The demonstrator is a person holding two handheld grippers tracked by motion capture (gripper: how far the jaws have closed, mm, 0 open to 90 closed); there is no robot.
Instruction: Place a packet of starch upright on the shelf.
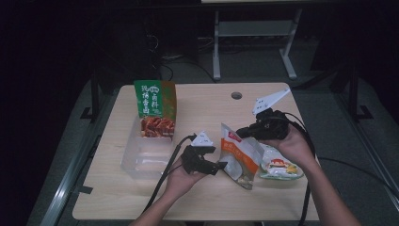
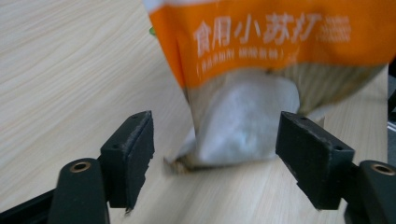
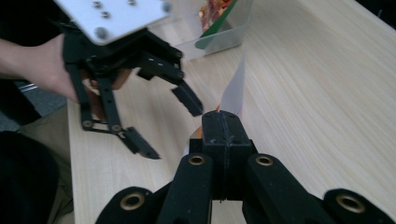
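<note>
Orange pouch [image 1: 241, 157] pinched in right gripper [image 3: 223, 122]; left gripper [image 2: 215, 149] open, astride base.

three snack bags [image 1: 241, 155] [image 1: 280, 167] [image 1: 155, 110] (one standing in the tub), one clear tub [image 1: 141, 157], two grippers [image 1: 220, 165] [image 1: 241, 132].

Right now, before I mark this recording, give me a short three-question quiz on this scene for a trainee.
1. True or false: the right gripper is shut on the top edge of the orange-and-white bag.
2. How do the left gripper's jaws stand around that bag's lower end? A) open, one on each side B) clamped shut
3. Name the thing standing in the clear plastic bin.

Key: 1 true. 2 A. 3 The green packet, leaning at the bin's far end.
</note>
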